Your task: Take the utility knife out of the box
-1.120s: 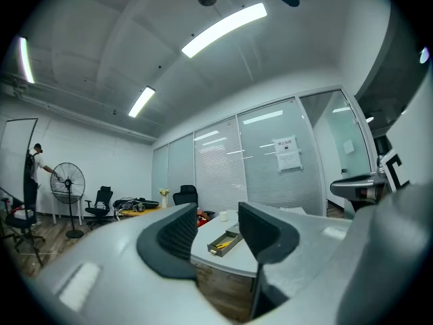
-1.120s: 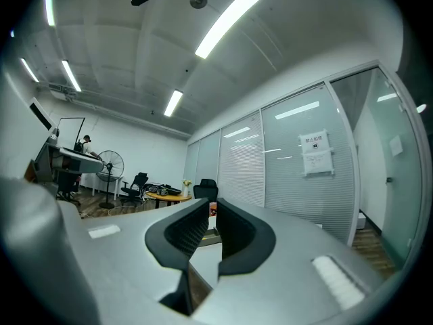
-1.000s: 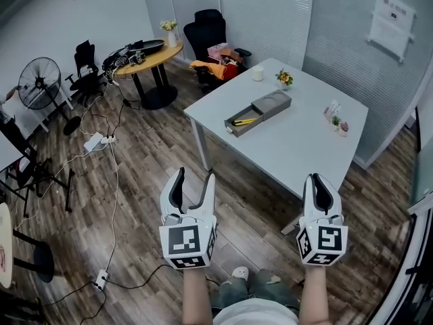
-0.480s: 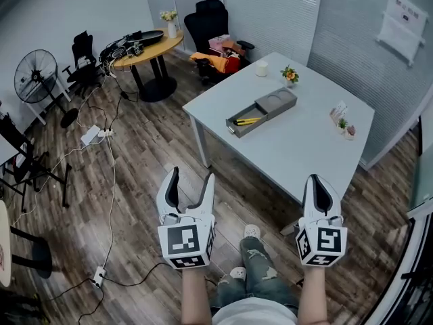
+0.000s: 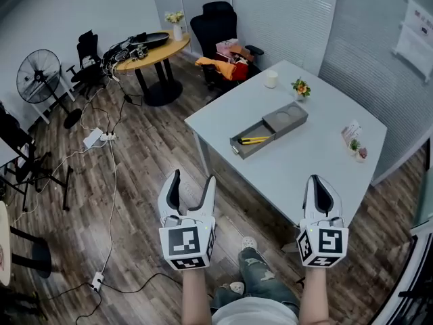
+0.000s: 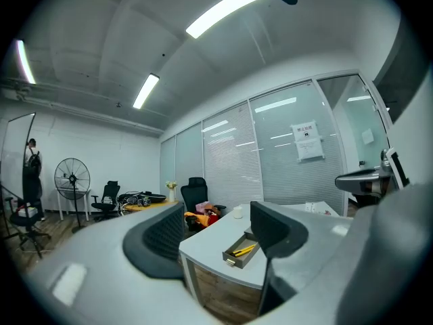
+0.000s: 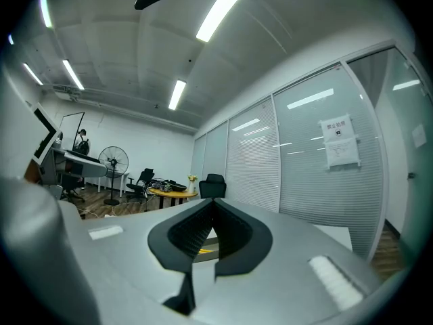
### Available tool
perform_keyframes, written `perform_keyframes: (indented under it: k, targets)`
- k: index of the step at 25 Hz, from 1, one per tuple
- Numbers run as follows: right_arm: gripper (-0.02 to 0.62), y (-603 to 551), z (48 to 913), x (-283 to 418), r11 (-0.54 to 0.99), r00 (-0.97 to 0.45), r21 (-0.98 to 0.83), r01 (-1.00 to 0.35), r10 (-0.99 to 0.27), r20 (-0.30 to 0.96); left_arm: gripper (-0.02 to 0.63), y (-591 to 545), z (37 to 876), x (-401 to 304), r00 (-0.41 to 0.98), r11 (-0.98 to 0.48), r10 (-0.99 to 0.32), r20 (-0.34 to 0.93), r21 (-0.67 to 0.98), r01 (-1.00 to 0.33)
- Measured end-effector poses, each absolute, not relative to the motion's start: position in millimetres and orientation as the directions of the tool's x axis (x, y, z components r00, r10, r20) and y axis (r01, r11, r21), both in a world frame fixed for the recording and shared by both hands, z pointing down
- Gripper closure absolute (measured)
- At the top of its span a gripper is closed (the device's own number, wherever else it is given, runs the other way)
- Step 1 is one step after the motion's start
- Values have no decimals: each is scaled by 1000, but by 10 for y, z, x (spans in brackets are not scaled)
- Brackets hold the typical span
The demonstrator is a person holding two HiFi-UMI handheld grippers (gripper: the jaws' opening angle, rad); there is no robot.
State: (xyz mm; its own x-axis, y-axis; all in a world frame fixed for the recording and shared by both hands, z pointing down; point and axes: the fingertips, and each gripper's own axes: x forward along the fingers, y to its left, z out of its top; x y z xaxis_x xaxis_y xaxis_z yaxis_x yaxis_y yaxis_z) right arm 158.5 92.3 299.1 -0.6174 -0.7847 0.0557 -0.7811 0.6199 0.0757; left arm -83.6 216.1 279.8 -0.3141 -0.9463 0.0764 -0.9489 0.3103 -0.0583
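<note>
Approach step. Left gripper [image 5: 188,176] spread wide, right gripper [image 5: 320,180] closed, both empty, well short of the box [image 5: 239,147]; you must next reach the utility knife [image 5: 254,140] lying inside it.

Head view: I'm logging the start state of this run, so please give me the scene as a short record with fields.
stage: approach, nothing grasped yet
left tongs: open, empty
right tongs: shut, empty
utility knife: yellow, lying inside the box
box: grey, open, on the white table
contact: neither tongs touch the box or the knife
</note>
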Motion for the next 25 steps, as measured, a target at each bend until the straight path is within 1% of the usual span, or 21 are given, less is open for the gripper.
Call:
perform_keyframes:
  k: [14,25]
  targets:
    - [572,-593,2961,899,680,-677,72,-730,-734,58,316,695,2769,-1328,-344,337,-934,92,-82,-938]
    - [572,-1187,3173,690,701,-694,64,-710,-713,99,316,118,3012,-1450,-345,336,-928,140,-86,-938]
